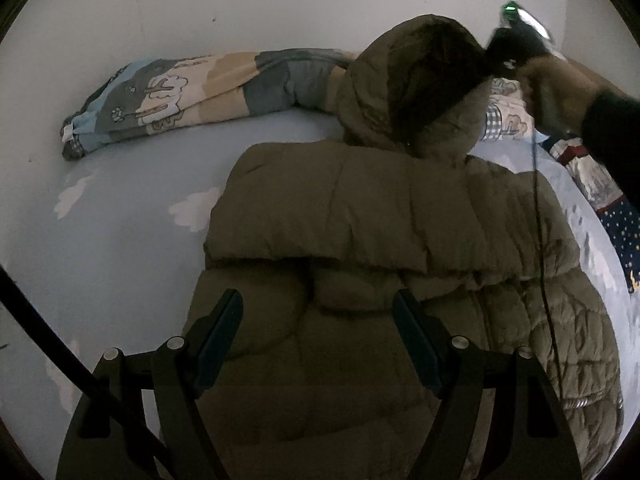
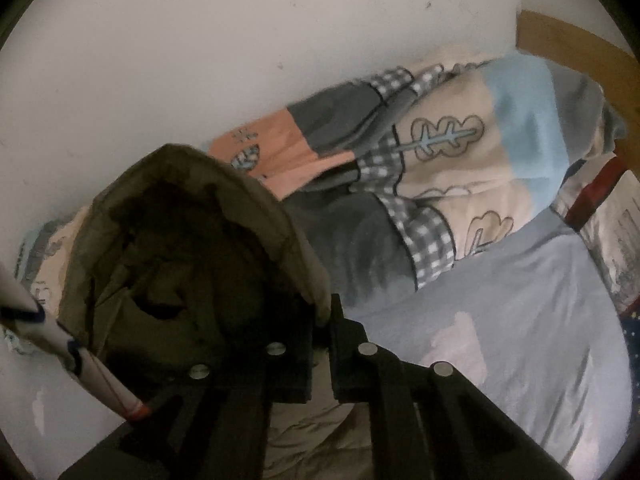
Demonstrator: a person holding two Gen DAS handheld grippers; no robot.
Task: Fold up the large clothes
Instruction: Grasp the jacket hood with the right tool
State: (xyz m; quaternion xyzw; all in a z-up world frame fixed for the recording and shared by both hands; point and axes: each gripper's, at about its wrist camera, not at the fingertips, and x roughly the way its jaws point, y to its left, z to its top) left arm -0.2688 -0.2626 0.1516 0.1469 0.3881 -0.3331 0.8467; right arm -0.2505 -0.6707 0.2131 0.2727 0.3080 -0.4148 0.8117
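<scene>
An olive puffer jacket point(image 1: 380, 220) lies on the bed with its sides folded in and its hood point(image 1: 416, 84) toward the wall. My left gripper point(image 1: 318, 304) hovers open over the jacket's lower part, with nothing between its fingers. My right gripper point(image 2: 323, 316) is shut on the hood's point(image 2: 180, 240) pale rim. In the left wrist view the right gripper point(image 1: 506, 60) shows at the hood's right edge, with a person's furry cuff and dark sleeve point(image 1: 568, 96) behind it.
A light blue sheet point(image 1: 120, 240) covers the bed. A rolled patchwork quilt point(image 1: 192, 92) point(image 2: 440, 168) lies along the white wall. A dark starred cloth point(image 1: 624, 224) sits at the right edge. A wooden headboard point(image 2: 560, 40) stands behind. A thin cable point(image 1: 540, 240) hangs over the jacket.
</scene>
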